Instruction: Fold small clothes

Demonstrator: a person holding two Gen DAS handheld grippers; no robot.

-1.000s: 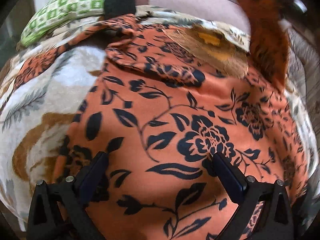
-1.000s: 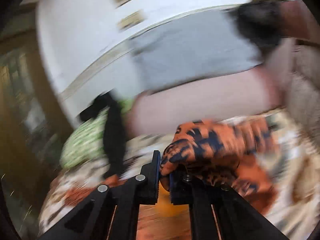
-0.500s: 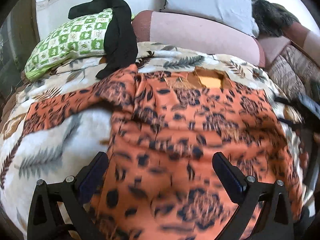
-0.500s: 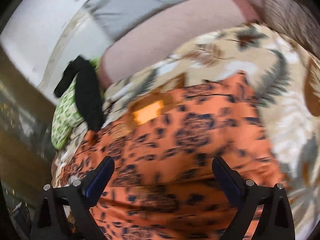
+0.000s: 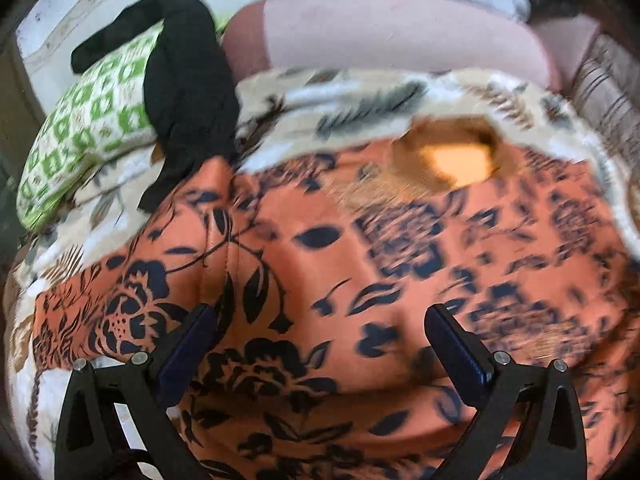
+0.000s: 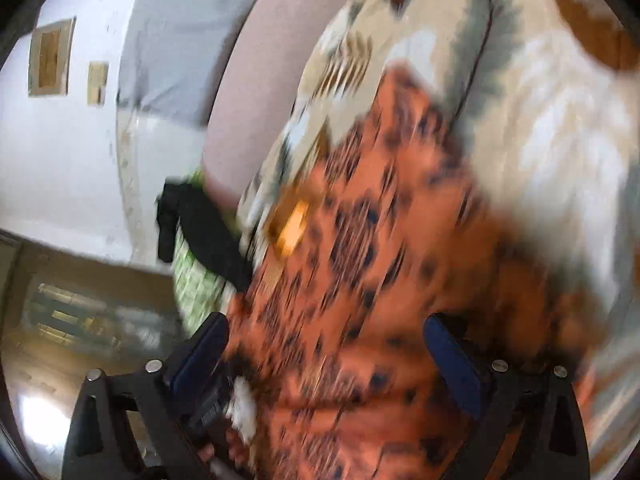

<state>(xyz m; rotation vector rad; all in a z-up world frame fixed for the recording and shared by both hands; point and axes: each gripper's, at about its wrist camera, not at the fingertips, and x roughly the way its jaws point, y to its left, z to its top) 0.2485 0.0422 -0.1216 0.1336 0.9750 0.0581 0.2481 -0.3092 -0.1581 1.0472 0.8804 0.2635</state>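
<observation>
I am counting one orange floral garment (image 5: 360, 280) lying spread on the leaf-patterned blanket (image 5: 360, 92), one green checked pillow (image 5: 92, 120) at the far left, one black cloth (image 5: 188, 80) draped over that pillow, and one pink bolster (image 5: 400, 36) running along the back edge. Compared with a second ago, the folded-over flap near the collar is gone and the garment is lying flatter, with its left sleeve stretched out toward the pillow; my right gripper (image 6: 326, 356), which was pinching a bunch of the orange fabric then, is now gaping wide and holding nothing. My left gripper (image 5: 320, 344) is likewise standing wide open, both fingers hovering over the lower part of the garment, though I cannot tell whether the tips are touching the cloth. The right wrist view is blurring heavily, showing the same garment (image 6: 360, 280) beneath the spread fingers.
</observation>
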